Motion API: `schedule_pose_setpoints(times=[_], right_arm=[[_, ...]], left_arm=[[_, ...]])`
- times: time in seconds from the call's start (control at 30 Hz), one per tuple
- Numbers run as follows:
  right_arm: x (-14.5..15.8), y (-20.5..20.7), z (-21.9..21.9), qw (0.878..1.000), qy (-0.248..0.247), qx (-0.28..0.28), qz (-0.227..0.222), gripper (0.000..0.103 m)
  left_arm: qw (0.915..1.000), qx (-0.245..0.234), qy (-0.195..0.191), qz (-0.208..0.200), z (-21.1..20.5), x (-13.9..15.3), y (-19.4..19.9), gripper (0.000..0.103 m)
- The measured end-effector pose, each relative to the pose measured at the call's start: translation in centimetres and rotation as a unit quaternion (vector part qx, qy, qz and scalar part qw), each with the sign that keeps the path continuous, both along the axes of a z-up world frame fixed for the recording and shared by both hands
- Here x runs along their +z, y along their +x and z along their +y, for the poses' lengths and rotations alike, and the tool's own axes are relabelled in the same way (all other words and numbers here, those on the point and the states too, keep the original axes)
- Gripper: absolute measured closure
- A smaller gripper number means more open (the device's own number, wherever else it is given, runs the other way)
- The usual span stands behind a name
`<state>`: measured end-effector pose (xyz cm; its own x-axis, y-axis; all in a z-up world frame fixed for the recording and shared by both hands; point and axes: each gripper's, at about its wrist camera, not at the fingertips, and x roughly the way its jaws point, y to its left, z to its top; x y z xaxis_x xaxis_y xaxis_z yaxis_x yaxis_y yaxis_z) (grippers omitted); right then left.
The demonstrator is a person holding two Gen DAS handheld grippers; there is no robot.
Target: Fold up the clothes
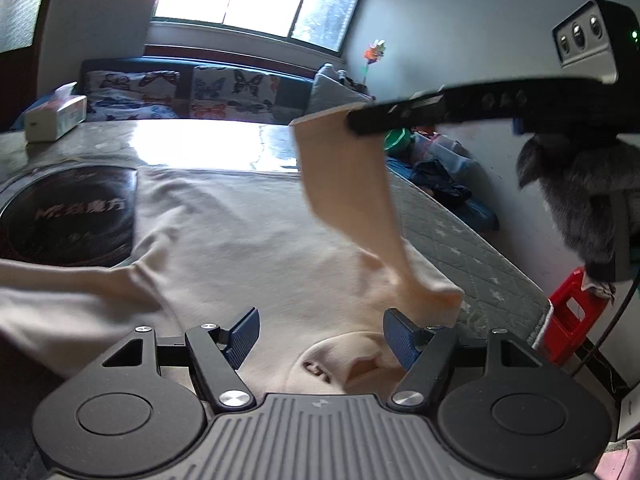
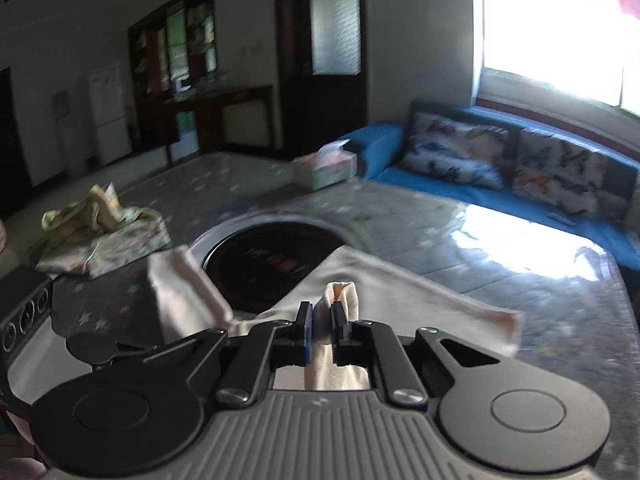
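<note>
Lying spread flat on the bench point(image 1: 460, 216), the cream shirt point(image 1: 240, 232) was found directly ahead of and below the left gripper point(image 1: 320, 334), its neckline just under the jaws. The garment was judged light, soft and limp, likely to sag and slide wherever unsupported; hems, cuffs and shoulder seams were judged the best places to be pinched. The left gripper was held wide, with nothing between its pads, and was angled downward over the collar. The right gripper point(image 2: 322, 320) was seen closed narrowly on a bunched cuff of the sleeve point(image 1: 348, 196), which was lifted clear of the bench and hung in a loose band up and to the right of the left gripper. The right gripper was likewise tilted downward, with the dark round inset point(image 2: 260, 264) beyond its fingertips.
</note>
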<state>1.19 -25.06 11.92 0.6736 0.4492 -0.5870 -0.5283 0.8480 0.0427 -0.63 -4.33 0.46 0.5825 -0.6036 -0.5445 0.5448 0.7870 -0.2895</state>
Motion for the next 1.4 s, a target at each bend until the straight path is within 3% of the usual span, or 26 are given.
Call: schedule_pose_setpoints(times=[0.17,0.27,0.4,0.6,0.93,1.17,1.4], right_arm=[[-2.3,0.7,2.5,0.999,-0.003,0.029,0.036,0.095],[-3.3,1.0,3.4,0.998,0.004,0.037,0.052,0.088],[-3.6,0.7,3.1,0.998,0.004,0.035,0.052,0.085],[-4.4,-0.1,-0.8,0.998,-0.019,0.002,0.063,0.085],[-8.6,-0.7,-7.9,0.989,-0.038,-0.083,0.112,0.085],[-7.4,-0.4,-8.6,0.993,-0.01,-0.081,0.089,0.086],[-8.6,0.8,-8.4,0.992,-0.014,-0.085,0.095,0.087]], left_arm=[[0.9999,0.016,-0.001,0.004,1.1,-0.2,0.0,0.031],[0.9997,0.023,-0.001,0.006,1.4,-0.3,0.1,0.031],[0.9996,0.027,0.001,0.006,1.5,-0.3,0.2,0.031],[0.9996,0.027,-0.004,0.0,1.3,0.3,0.6,0.031],[0.9996,0.013,-0.008,0.024,-0.8,-0.5,3.8,0.033],[0.999,0.023,-0.016,0.036,-0.9,-0.7,5.1,0.04],[0.9971,0.042,-0.026,0.058,0.1,-1.8,5.9,0.046]])
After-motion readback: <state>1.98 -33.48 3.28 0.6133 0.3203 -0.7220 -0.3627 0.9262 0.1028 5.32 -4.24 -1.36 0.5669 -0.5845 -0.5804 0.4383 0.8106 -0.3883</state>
